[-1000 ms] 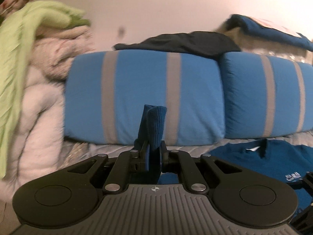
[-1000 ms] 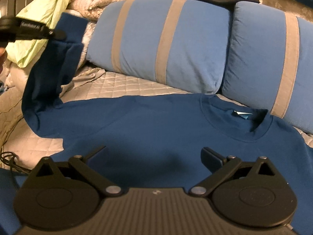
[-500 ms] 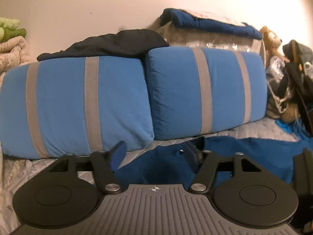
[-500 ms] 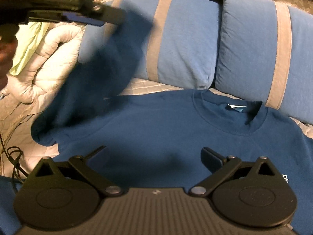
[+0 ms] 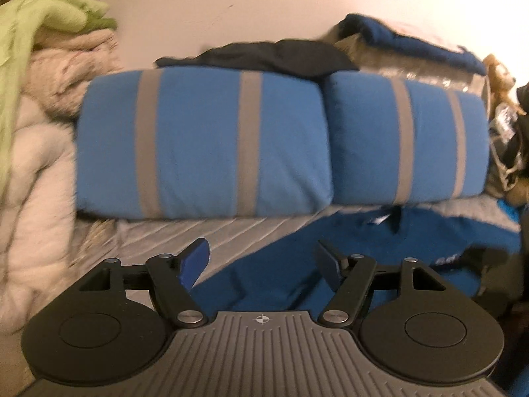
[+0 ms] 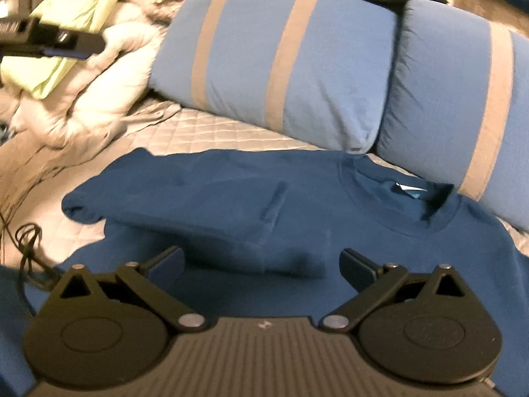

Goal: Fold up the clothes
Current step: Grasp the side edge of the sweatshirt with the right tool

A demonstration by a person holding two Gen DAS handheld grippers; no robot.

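From the left wrist view, the left gripper [image 5: 261, 261] stands well open with nothing between its pads; its jaws have just been opening, and the fabric now lies loose below them. The blue sweatshirt [image 5: 380, 251] is spread on the quilted bed [image 5: 211, 231], below and to the right of this gripper, its collar label near the foot of the striped blue pillows [image 5: 205, 145]. A heap of pale and green bedding [image 5: 43, 106] is piled at the left. From the right wrist view, the right gripper [image 6: 263, 264] is also open and empty, poised just over the sweatshirt's chest. Here the sweatshirt [image 6: 330, 218] lies flat, neckline toward the pillows [image 6: 284, 59], with its sleeve [image 6: 185, 205] folded across the body and ending just ahead of the gripper. The left gripper [image 6: 56, 41] shows at the upper left, raised and well apart from the cloth. The garment looks soft, thick and limp; it should drape and bunch instead of holding a crease, and it is light enough for one pinch. Good places to take hold would be the seamed edges: shoulder, hem or cuff, where layers are firm.
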